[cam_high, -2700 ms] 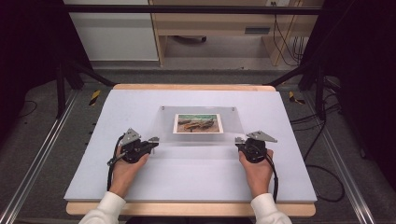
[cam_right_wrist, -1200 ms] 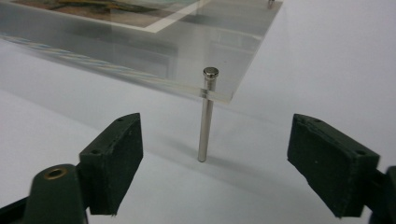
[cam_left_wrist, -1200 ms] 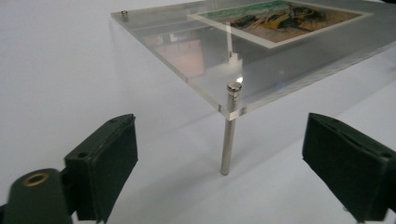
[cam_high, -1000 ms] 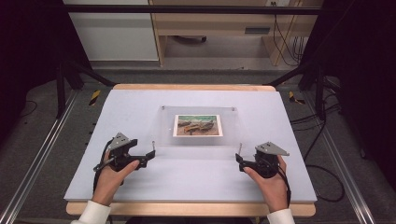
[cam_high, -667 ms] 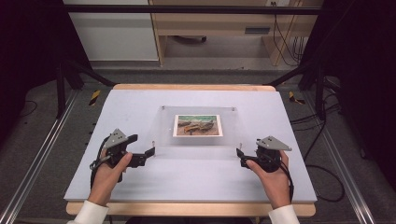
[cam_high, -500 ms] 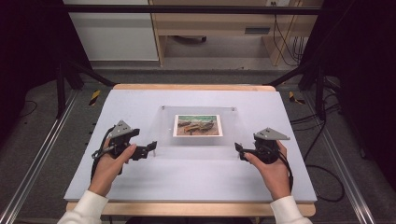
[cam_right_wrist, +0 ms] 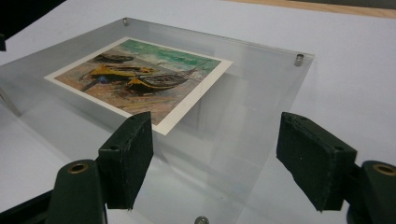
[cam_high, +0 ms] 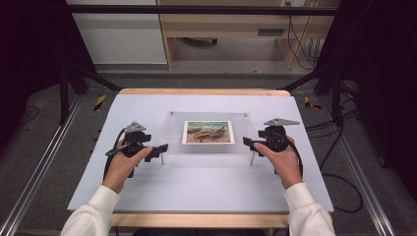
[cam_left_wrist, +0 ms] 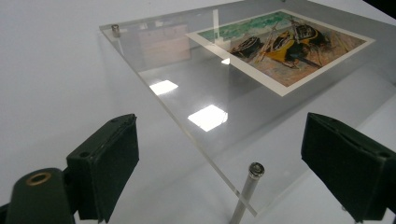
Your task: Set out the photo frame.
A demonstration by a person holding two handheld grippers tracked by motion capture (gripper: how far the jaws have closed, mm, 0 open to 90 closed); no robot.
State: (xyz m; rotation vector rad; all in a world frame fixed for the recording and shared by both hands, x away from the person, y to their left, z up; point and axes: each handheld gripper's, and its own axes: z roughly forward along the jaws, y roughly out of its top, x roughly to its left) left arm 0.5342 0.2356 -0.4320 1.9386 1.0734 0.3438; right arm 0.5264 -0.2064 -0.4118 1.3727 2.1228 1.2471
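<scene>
Acrylic frame [cam_high: 209, 132] lies flat at the centre of the white surface [cam_high: 206, 196], a boat picture [cam_high: 208, 132] under its clear sheet. Metal standoff pins mark its corners; one pin [cam_left_wrist: 254, 170] shows just ahead of the left gripper [cam_high: 160, 148]. That gripper stands at 9 o'clock of the frame, jaws released with nothing between them. The right gripper [cam_high: 250, 142] stands at 3 o'clock, jaws spread and just now narrowing, the frame's near corner [cam_right_wrist: 261, 186] in the gap, pads not pressing on it.
</scene>
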